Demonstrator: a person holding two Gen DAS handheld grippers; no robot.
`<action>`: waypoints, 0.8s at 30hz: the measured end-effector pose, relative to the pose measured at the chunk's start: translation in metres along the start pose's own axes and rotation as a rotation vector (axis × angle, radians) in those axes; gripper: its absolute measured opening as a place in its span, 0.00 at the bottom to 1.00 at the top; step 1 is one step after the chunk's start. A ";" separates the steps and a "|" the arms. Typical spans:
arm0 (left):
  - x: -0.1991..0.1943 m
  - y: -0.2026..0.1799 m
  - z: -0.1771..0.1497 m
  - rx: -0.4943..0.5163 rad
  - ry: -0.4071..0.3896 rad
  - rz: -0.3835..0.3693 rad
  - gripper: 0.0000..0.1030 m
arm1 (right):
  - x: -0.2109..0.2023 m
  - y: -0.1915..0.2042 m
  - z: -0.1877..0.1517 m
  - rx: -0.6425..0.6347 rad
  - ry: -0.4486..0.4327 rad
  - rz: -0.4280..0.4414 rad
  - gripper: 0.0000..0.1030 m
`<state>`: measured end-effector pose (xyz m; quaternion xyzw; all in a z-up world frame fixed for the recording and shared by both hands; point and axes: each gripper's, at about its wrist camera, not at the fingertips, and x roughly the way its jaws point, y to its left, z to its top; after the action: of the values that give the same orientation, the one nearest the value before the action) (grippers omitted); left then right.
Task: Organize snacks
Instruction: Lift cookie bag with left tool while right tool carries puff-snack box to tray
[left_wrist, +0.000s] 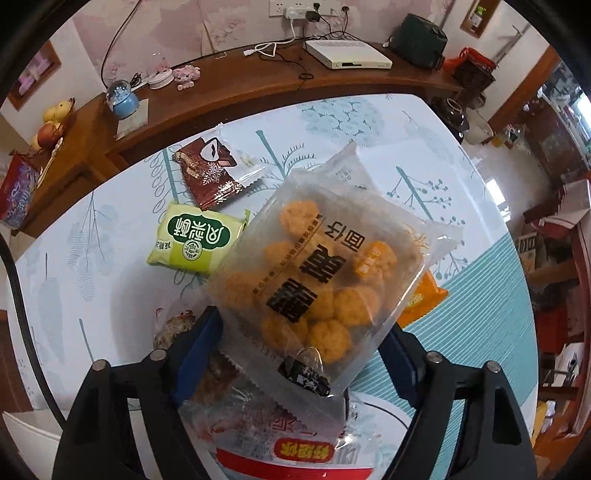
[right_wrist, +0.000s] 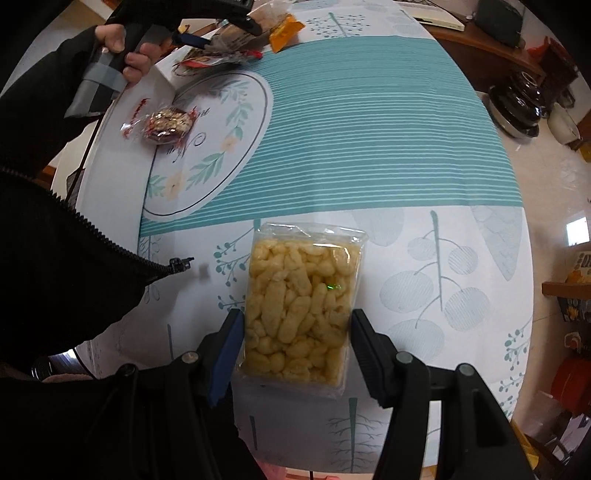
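Observation:
My left gripper (left_wrist: 301, 341) is shut on a clear pack of orange round snacks (left_wrist: 314, 273) and holds it above the table. A green packet (left_wrist: 195, 242) and a brown chocolate packet (left_wrist: 210, 171) lie on the table beyond it. An orange packet (left_wrist: 423, 301) lies under the held pack's right side. A red-and-white packet (left_wrist: 295, 448) lies below the gripper. My right gripper (right_wrist: 295, 343) is shut on a clear pack of pale yellow puffed snacks (right_wrist: 301, 302) that rests on the table. A wrapped nut bar (right_wrist: 164, 122) lies at the far left.
The round table has a teal and white patterned cloth (right_wrist: 369, 122). A white box (right_wrist: 164, 68) stands under the left hand. A wooden sideboard (left_wrist: 258, 81) with a white set-top box (left_wrist: 349, 55) and cables runs behind the table. Dark pots (right_wrist: 517, 103) sit beyond the table's right edge.

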<state>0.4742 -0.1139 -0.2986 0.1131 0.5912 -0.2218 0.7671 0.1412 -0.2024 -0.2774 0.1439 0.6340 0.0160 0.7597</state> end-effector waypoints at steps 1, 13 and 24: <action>-0.001 0.001 0.000 -0.004 -0.004 0.002 0.76 | 0.000 0.000 0.000 0.003 0.000 -0.001 0.57; -0.015 0.007 -0.005 -0.052 -0.033 -0.035 0.69 | -0.005 0.004 0.001 -0.013 -0.025 -0.013 0.57; -0.063 0.003 -0.018 -0.019 -0.096 -0.110 0.61 | -0.028 0.016 0.008 -0.088 -0.099 -0.025 0.57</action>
<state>0.4473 -0.0908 -0.2432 0.0621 0.5610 -0.2632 0.7824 0.1457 -0.1943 -0.2457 0.1030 0.5962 0.0274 0.7957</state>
